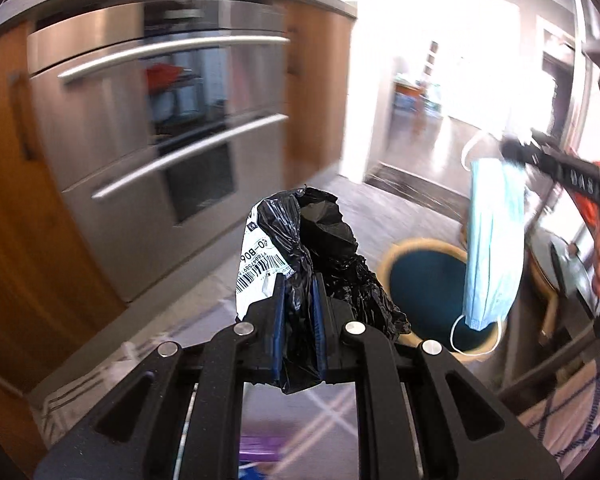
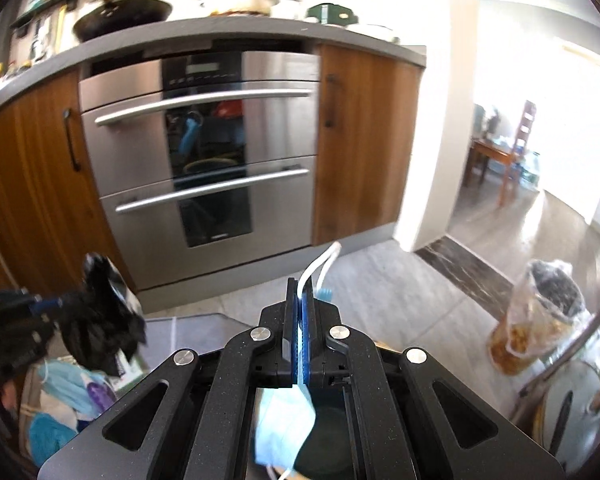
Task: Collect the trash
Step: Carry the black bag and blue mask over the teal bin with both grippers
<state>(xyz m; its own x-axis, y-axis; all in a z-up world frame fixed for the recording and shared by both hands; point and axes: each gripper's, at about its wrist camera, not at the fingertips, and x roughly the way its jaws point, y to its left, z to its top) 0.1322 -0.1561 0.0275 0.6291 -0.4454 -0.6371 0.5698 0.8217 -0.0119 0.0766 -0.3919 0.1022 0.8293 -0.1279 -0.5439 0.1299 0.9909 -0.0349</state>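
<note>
The left tongs (image 1: 298,280) are clamped on a crumpled black plastic bag (image 1: 324,240) with a white barcode label, and much of the wad bulges free above and to the right of the pads, so a jolt could let the slick film slide out and fall to the floor short of any bin. The right tongs (image 2: 301,292) are pressed fully together on the white ear loop of a pale blue face mask (image 1: 494,240); in the left wrist view the mask hangs from them by that thin elastic alone and dangles over a round bin (image 1: 396,258) with a tan rim and a dark teal inside. The loop looks like the weaker hold: a swing could pull it from the pads, or the mask could brush the bin's rim and drape over the edge instead of dropping in. Nothing can be made out inside the bin in either view. At the lower left of the right wrist view lies a heap of more waste (image 2: 66,392), blue masks and pale wrappers among it; whether it sits in a basket or loose cannot be told. By the doorway at the right stands a clear plastic bag (image 2: 540,316) holding something dark above and something brownish yellow below.
</note>
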